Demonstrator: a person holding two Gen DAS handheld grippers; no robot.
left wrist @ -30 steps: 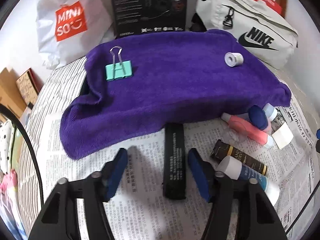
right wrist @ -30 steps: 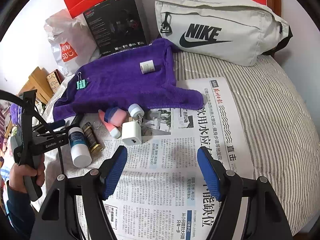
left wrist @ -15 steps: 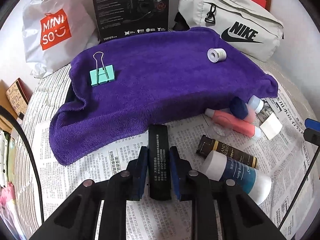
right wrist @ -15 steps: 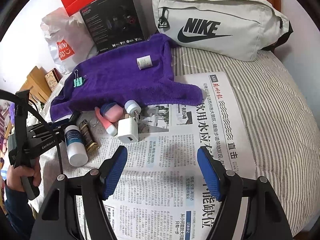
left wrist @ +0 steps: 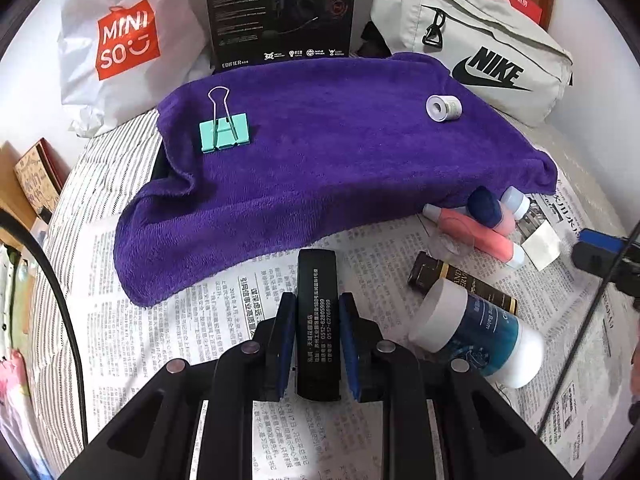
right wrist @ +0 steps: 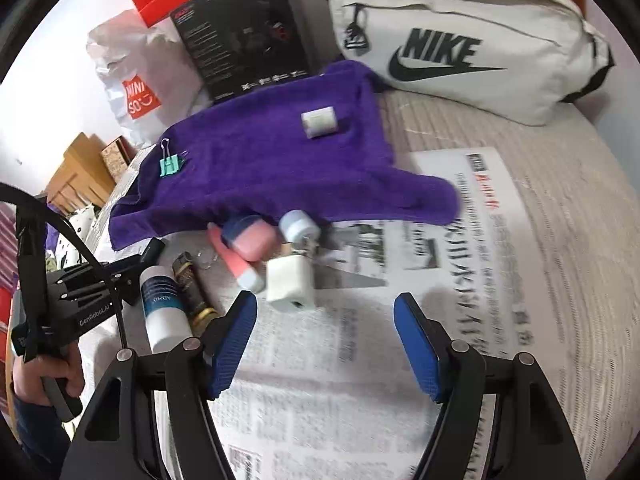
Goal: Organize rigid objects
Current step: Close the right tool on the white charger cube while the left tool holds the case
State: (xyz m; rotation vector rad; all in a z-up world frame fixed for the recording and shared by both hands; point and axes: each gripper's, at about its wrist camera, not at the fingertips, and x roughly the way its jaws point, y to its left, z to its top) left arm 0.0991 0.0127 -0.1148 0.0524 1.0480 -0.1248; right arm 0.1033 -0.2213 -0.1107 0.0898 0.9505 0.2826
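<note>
My left gripper is shut on a flat black bar with white print, over the newspaper just in front of the purple towel. A teal binder clip and a small white roll lie on the towel. To the right lie a white-and-blue bottle, a dark brown tube, pink tubes and a white charger block. My right gripper is open and empty above the newspaper, just in front of the charger. The left gripper also shows in the right wrist view.
A grey Nike bag, a black Edifier box and a white Miniso bag stand behind the towel. Newspaper covers the striped bed. Brown boxes sit at the left edge.
My left gripper closed on the black bar and now holds it. My right gripper moved forward towards the charger block and the pink tubes; it stays open.
</note>
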